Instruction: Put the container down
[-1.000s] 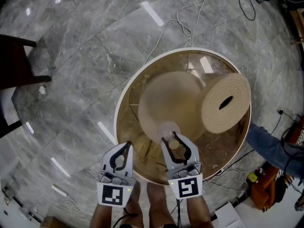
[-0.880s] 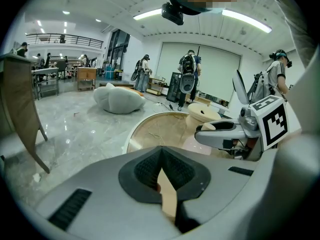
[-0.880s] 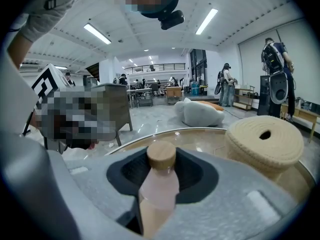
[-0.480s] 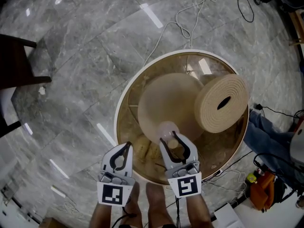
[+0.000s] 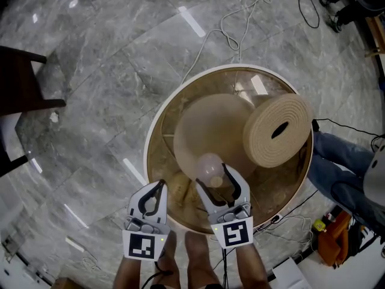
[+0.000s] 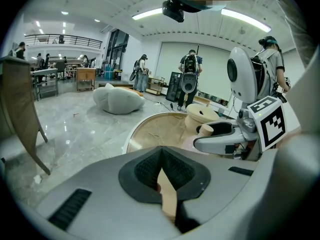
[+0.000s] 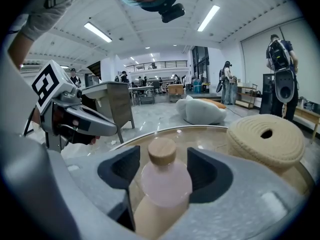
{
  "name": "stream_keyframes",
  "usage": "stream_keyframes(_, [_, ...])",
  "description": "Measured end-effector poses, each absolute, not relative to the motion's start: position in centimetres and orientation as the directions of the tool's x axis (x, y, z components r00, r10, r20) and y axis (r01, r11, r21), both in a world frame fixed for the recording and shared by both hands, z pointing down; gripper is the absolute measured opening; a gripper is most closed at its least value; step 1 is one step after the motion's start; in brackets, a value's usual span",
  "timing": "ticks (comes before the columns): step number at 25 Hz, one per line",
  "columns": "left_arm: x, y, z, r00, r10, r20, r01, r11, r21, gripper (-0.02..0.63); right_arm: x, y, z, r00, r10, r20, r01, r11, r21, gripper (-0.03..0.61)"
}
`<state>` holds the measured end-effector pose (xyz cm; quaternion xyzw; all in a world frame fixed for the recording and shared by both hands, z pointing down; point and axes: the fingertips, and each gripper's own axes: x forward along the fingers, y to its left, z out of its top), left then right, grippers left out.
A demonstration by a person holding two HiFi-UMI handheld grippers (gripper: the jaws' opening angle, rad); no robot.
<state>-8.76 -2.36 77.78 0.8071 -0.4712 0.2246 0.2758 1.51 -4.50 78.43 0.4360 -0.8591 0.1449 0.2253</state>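
Head view, looking steeply down: a person's right gripper [image 5: 213, 176] is opening its jaws around a frosted pink bottle [image 5: 210, 168] on a round glass table [image 5: 157, 122]. The bottle stands upright near the table's near edge, just in front of the beige pedestal [image 5: 207, 125] that shows through the glass. A thick woven coil [image 5: 278, 130] with a slot in its middle rests on the far right part of the tabletop, well apart from the bottle.

In the right gripper view the bottle [image 7: 166, 184], topped by a wooden cap [image 7: 162, 153], sits between the two dark pads [image 7: 120, 171] of the right gripper [image 7: 165, 174]. A gap shows on either side of it, so the pads are clear of the glass and nothing is pinched. The bottle's base is hidden behind the gripper body.

The left gripper [image 5: 161, 184] hangs beside the table's near rim, off to the left of the bottle. In the left gripper view its jaws are pressed together at the tips [image 6: 161, 151] with nothing between them.

Grey marble floor [image 5: 90, 71] surrounds the table, with a pale cable [image 5: 228, 26] trailing across it beyond the far rim. A dark chair [image 5: 21, 77] stands at the left edge, and a leg in blue jeans [image 5: 337, 167] shows at the right.
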Motion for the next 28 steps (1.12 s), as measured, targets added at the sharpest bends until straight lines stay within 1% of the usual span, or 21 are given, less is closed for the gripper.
stream_keyframes(12, [-9.0, -2.6, 75.4, 0.447, -0.657, 0.607, -0.888, -0.41, 0.209, 0.014, 1.7, -4.3, 76.1, -0.518, -0.687, 0.508, -0.818, 0.572, -0.06, 0.295])
stream_keyframes(19, [-8.0, -3.8, 71.4, 0.459, -0.672, 0.581, -0.881, -0.429, 0.199, 0.014, 2.1, -5.4, 72.3, -0.525, -0.695, 0.492, -0.818, 0.571, -0.067, 0.292])
stream_keyframes(28, [-7.0, -5.3, 64.0, 0.481, -0.706, 0.52, -0.87, -0.458, 0.182, 0.014, 2.9, -6.2, 65.5, -0.491, -0.739, 0.461, -0.849, 0.525, -0.063, 0.254])
